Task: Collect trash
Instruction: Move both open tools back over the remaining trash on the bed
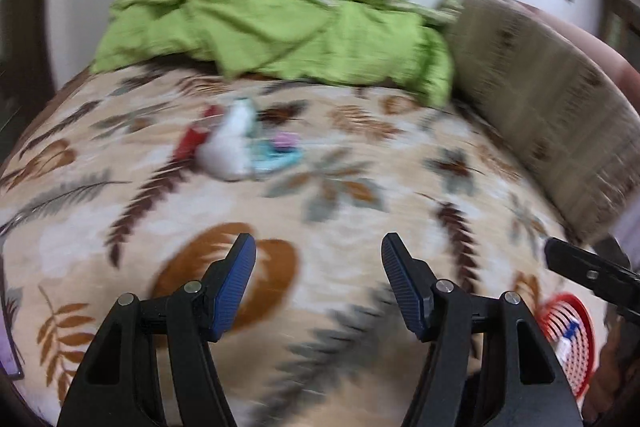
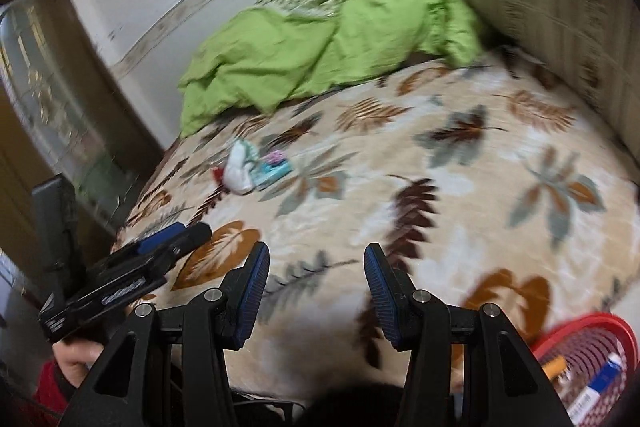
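A small heap of trash (image 1: 236,143) lies mid-bed on the leaf-patterned blanket (image 1: 320,219): white crumpled paper, a red wrapper, a light blue packet and a pink bit. The right wrist view shows the same trash heap (image 2: 252,169) far off to the left. My left gripper (image 1: 318,259) hovers over the near part of the blanket, open and empty, well short of the heap. My right gripper (image 2: 316,267) is also open with nothing between its pads. A red slatted basket (image 2: 592,367) at the bed's near right corner holds a blue-white box and a yellow piece. Both views are motion-blurred.
A crumpled green quilt (image 1: 280,27) lies across the far end of the bed. A tan striped headboard or cushion (image 1: 552,115) stands along the right side. The left gripper (image 2: 172,247) and a hand (image 2: 76,355) show at the lower left of the right wrist view. A dark wooden door stands at left.
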`<action>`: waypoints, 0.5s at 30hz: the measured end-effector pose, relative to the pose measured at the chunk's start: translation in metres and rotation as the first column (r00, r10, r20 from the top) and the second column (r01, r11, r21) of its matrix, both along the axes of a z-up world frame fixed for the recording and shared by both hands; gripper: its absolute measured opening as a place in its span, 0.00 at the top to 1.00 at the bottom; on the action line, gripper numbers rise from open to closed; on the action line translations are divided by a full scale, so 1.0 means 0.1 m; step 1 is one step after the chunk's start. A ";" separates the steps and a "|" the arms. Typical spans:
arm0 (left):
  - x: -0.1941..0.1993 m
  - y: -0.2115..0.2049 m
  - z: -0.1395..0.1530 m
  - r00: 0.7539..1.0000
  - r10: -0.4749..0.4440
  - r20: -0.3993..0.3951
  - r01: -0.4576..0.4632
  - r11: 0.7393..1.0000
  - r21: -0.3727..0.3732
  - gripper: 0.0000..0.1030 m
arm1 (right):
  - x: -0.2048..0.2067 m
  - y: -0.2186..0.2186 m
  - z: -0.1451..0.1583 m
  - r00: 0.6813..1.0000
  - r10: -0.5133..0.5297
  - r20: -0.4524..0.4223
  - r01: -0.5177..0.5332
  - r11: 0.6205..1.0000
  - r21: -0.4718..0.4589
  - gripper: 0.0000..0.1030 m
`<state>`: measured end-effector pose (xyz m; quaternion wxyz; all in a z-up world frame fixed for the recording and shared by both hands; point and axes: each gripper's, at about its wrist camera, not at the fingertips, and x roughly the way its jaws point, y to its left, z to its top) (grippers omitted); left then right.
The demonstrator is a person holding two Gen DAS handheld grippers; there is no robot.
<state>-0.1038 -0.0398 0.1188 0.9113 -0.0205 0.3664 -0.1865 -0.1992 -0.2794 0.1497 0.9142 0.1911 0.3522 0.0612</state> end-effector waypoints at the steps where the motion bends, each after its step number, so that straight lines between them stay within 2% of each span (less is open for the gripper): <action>1: 0.07 0.08 -0.03 1.000 0.025 -0.006 -0.025 1.000 -0.002 0.38 | 0.11 0.07 0.00 1.000 0.021 0.002 -0.021 1.000 -0.002 0.49; 6: 0.41 0.46 -0.13 0.991 0.132 -0.013 -0.132 0.991 0.007 0.38 | 0.69 0.32 -0.03 0.996 0.087 -0.010 -0.087 0.996 -0.026 0.49; 9: 0.67 0.65 -0.21 0.981 0.192 -0.025 -0.192 0.981 0.011 0.38 | 1.19 0.46 -0.11 0.993 0.114 -0.031 -0.115 0.993 -0.035 0.49; 12: 0.86 0.77 -0.29 0.973 0.227 -0.040 -0.227 0.974 0.006 0.38 | 1.61 0.54 -0.23 0.992 0.119 -0.043 -0.120 0.992 -0.034 0.50; 15: 1.05 0.83 -0.36 0.970 0.236 -0.053 -0.235 0.972 0.011 0.38 | 2.12 0.64 -0.41 0.992 0.111 -0.067 -0.113 0.993 -0.042 0.54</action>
